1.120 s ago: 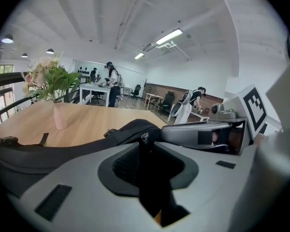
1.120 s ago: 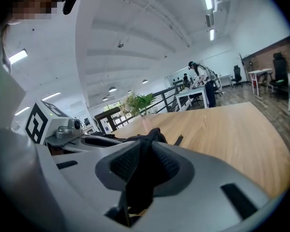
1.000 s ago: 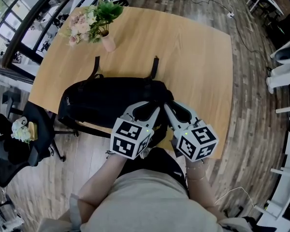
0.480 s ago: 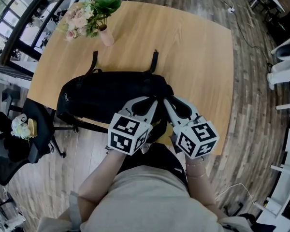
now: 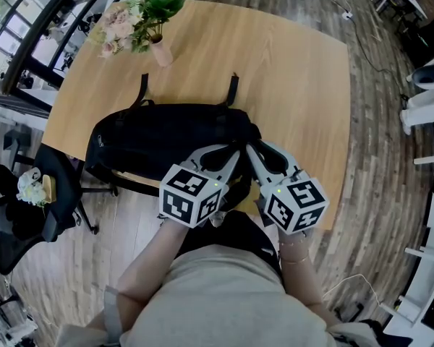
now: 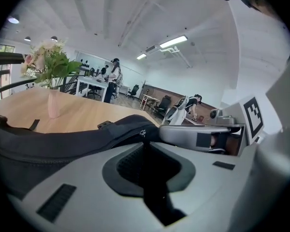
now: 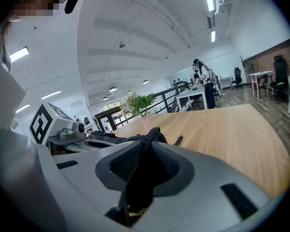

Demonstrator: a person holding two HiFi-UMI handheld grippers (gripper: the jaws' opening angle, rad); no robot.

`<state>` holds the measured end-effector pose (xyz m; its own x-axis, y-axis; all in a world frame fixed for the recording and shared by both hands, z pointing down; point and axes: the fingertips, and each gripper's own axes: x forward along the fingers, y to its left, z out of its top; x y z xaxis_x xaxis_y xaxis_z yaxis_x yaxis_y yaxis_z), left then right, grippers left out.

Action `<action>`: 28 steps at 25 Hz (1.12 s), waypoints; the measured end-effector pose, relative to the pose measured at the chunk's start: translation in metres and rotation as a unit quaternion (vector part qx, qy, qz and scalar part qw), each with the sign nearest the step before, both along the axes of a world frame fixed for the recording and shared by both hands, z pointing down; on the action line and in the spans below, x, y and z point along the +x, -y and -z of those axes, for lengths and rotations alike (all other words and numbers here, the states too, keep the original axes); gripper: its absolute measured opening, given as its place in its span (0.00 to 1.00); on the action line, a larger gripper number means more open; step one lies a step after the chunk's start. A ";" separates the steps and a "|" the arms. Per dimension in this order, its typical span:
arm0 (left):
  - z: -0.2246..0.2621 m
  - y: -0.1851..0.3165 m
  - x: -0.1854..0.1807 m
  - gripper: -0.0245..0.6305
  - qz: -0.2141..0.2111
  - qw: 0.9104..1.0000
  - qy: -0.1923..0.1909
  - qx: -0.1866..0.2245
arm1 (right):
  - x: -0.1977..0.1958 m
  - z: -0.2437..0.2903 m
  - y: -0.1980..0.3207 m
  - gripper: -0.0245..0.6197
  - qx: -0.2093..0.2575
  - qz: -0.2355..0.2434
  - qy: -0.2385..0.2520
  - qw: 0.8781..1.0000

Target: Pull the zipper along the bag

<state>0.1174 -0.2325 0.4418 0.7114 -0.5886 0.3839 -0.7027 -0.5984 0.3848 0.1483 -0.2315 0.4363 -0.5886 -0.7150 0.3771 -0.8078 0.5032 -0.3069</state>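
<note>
Now the left tongs (image 6: 145,142) have just been closing and pinch the zipper pull (image 6: 143,132); right tongs (image 7: 145,140) beside them clench the bag (image 5: 166,142).

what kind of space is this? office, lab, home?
Most likely an open-plan office or shared workspace. A large wooden table stands on a plank floor with an office chair beside it. The left gripper view shows more desks with people at them under ceiling strip lights.
</note>
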 end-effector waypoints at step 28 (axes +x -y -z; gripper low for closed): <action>0.002 0.003 -0.061 0.07 0.056 0.994 0.077 0.050 | 0.004 0.001 0.001 0.16 0.013 -0.003 -0.040 0.999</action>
